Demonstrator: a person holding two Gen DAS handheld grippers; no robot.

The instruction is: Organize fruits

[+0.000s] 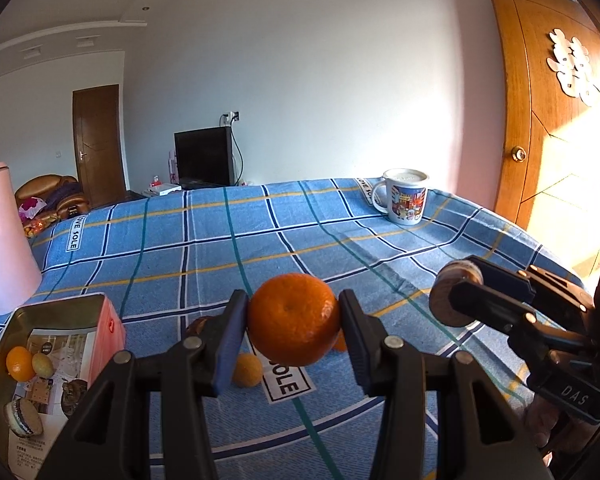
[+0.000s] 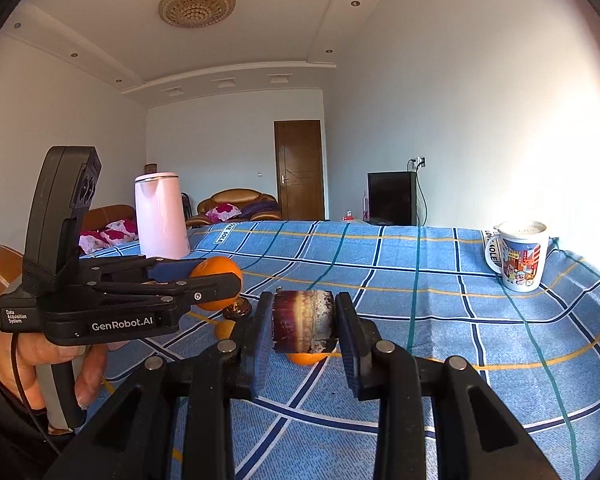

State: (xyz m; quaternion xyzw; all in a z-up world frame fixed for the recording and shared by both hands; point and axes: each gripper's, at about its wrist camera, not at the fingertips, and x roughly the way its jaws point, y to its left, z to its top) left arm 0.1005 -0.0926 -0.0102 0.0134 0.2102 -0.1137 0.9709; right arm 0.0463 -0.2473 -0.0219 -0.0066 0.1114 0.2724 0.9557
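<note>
A: Readable text first. The left gripper [image 2: 220, 284] body carries "GenRobot.AI" and a small label "Data Acquisition System". The right gripper [image 1: 456, 300], seen from the left wrist camera, shows "DAS" on its base.

B: Cloth too. The blue checked tablecloth [image 1: 380, 360] has white tags printed "LOVE SOLE"; one lies just under the left gripper's fingers, with only "SOLE" showing.

A: Tool state. Left gripper clenched on a large orange [image 1: 294, 320], held off the cloth between both pads. Right gripper clamped on a brown banded round piece [image 2: 304, 322], also lifted. I cannot tell what it is.

B: Around the left gripper: below its fingers, a small yellow-orange fruit [image 1: 246, 370] on the cloth, another orange sliver [image 1: 341, 342] mostly hidden behind the held orange. To its left, an open metal tin [image 1: 60, 308] with pink sides; inside, an orange, a greenish fruit and a banded round piece on printed paper, text too small to read.

A: Further left of the tin, a pink kettle [image 1: 4, 240]. Far ahead and right, a cartoon-printed mug [image 1: 406, 200], well apart from both grippers.

B: Under the right gripper's load an orange fruit [image 2: 307, 358] peeks out, partly blocked by the held piece
</note>
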